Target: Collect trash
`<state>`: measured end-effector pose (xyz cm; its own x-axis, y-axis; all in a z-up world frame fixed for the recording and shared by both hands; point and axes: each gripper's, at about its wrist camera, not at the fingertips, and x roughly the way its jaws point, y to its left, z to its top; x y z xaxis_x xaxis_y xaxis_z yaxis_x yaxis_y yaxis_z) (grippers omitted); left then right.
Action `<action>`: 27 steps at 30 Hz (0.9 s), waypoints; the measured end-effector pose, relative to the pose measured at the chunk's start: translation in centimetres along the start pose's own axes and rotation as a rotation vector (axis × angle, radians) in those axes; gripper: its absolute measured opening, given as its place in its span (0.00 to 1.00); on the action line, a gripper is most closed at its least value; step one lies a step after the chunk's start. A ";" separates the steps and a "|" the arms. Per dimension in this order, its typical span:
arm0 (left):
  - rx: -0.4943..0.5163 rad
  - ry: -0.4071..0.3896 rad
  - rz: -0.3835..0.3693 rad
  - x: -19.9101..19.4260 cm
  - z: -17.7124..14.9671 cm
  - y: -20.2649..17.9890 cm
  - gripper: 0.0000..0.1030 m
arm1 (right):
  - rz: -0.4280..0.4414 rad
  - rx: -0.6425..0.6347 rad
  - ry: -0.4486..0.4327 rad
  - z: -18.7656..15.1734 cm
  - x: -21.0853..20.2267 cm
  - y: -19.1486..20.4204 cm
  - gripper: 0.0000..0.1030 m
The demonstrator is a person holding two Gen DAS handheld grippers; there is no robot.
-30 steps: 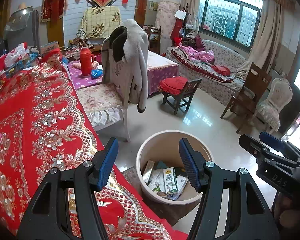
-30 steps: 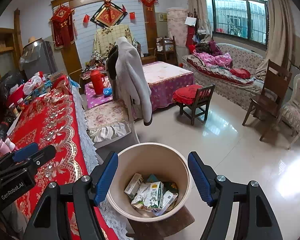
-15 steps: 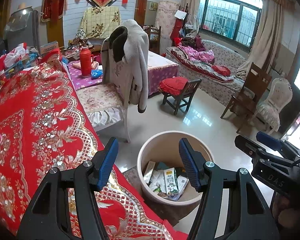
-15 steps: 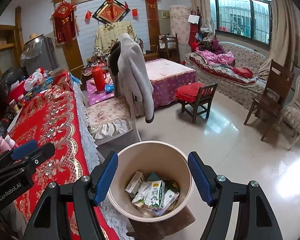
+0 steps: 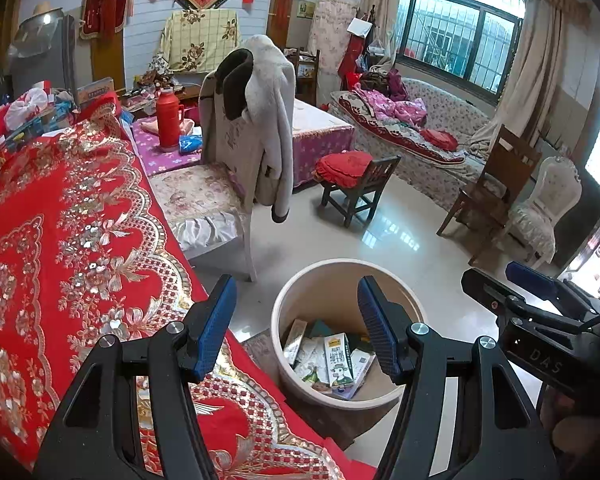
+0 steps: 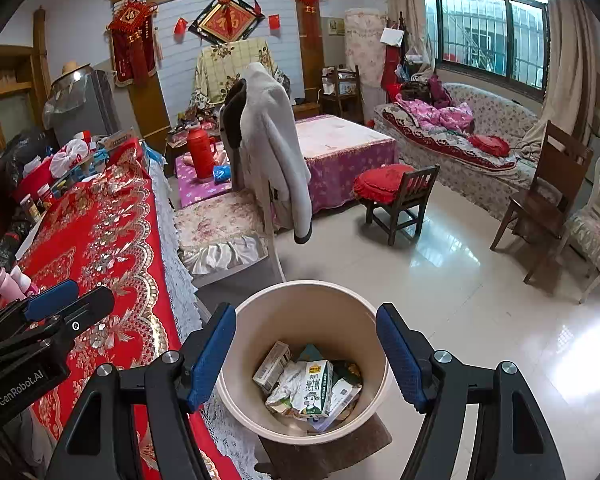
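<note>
Cream plastic, the bin point(image 6: 308, 364) sits on the floor low in the middle of both views, just beside the edge of the red cloth point(image 5: 80, 248) that covers the surface, and it already holds the trash: a milk carton point(image 6: 314, 388) standing among other cartons point(image 6: 272, 366) and crumpled wrappers. Both tongs are spread with nothing between them; the left tongs point(image 5: 296, 320) frame the bin's left half and the cloth edge, the right tongs point(image 6: 306, 346) frame the bin directly. Judging by the full bin and the empty tongs, most of the collecting looks done. What may remain is uncertain: the near stretch of cloth shows no loose litter, while the far end at the upper left is crowded with bags and boxes point(image 6: 76, 160) too small to sort into trash or belongings, and pink bottles point(image 6: 10, 280) stand at the left edge. The near end of the surface is cut off below the frame, the bin's lower layers are buried, and a dark mat point(image 6: 328, 452) under it is only partly seen
</note>
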<state>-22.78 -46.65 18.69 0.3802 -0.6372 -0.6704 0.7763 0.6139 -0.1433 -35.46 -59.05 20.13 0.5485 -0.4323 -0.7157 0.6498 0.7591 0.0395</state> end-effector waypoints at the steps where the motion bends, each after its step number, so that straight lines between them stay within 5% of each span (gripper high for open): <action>1: 0.000 0.001 -0.002 0.0 0.0 0.0 0.60 | 0.000 0.000 0.001 0.0 0.0 0.0 0.68; 27: -0.005 0.013 -0.009 0.4 -0.2 0.3 0.60 | 0.001 -0.002 0.025 -0.1 0.5 -0.5 0.69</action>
<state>-22.55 -46.64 18.22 0.3667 -0.6365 -0.6785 0.7770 0.6106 -0.1530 -35.57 -59.57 19.71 0.5363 -0.4191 -0.7326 0.6477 0.7609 0.0389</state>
